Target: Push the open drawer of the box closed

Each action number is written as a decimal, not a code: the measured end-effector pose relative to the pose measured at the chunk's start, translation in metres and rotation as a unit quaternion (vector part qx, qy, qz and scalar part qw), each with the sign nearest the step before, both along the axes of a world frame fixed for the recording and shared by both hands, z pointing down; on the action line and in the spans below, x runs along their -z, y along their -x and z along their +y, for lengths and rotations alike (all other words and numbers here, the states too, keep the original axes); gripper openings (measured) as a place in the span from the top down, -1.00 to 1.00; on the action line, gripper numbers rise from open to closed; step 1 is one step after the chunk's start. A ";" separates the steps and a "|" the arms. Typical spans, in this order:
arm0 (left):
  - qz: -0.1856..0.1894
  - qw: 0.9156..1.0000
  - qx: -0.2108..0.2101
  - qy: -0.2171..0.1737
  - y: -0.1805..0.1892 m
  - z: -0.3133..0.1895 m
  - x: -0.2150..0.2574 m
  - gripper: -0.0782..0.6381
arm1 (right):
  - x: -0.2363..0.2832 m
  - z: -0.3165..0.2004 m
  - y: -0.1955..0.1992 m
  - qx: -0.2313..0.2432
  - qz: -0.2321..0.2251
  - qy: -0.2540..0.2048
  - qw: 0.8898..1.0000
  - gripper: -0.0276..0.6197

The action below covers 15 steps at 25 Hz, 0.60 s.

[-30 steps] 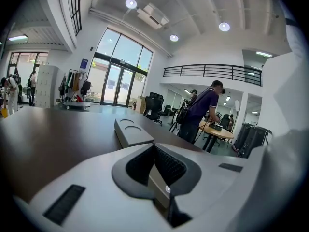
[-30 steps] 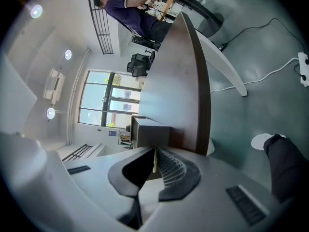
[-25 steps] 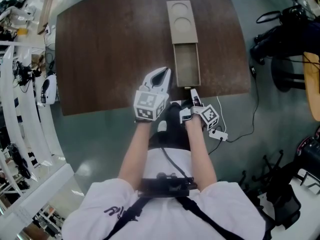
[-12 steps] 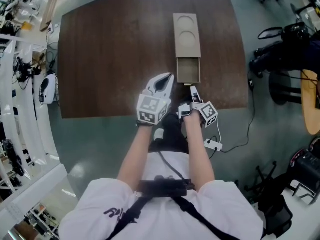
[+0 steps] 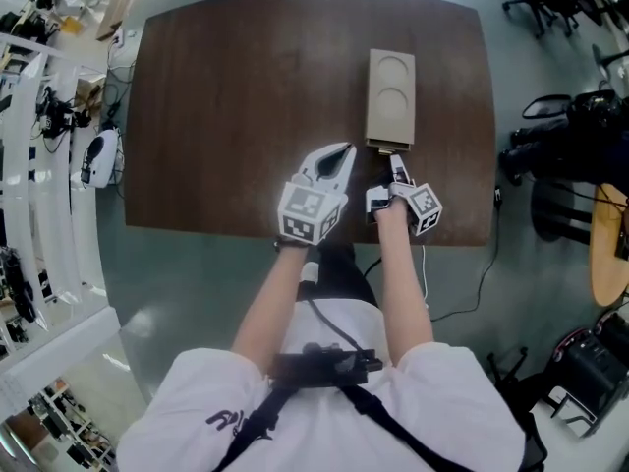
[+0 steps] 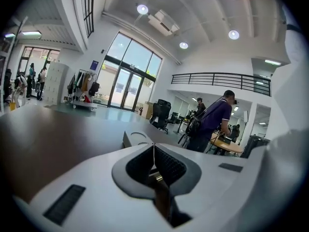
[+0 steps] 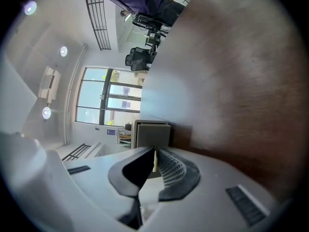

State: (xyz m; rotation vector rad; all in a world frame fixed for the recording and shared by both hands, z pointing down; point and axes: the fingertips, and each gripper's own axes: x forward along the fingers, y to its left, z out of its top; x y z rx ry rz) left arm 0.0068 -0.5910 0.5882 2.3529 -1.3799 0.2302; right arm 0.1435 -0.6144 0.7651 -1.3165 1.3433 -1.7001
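- Pointing its closed, empty jaws at the drawer, the right gripper sits just before the box.
- Left gripper, closed and empty, hovers left of both.
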 end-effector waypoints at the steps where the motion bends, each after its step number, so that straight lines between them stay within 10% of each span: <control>1: 0.000 1.000 0.002 0.000 0.000 -0.003 0.000 0.75 | 0.001 -0.005 -0.001 0.001 0.002 0.001 1.000 0.83; 15: -0.009 1.000 0.027 0.008 0.030 0.005 0.002 0.75 | 0.008 -0.017 0.005 0.038 0.068 -0.005 0.997 0.82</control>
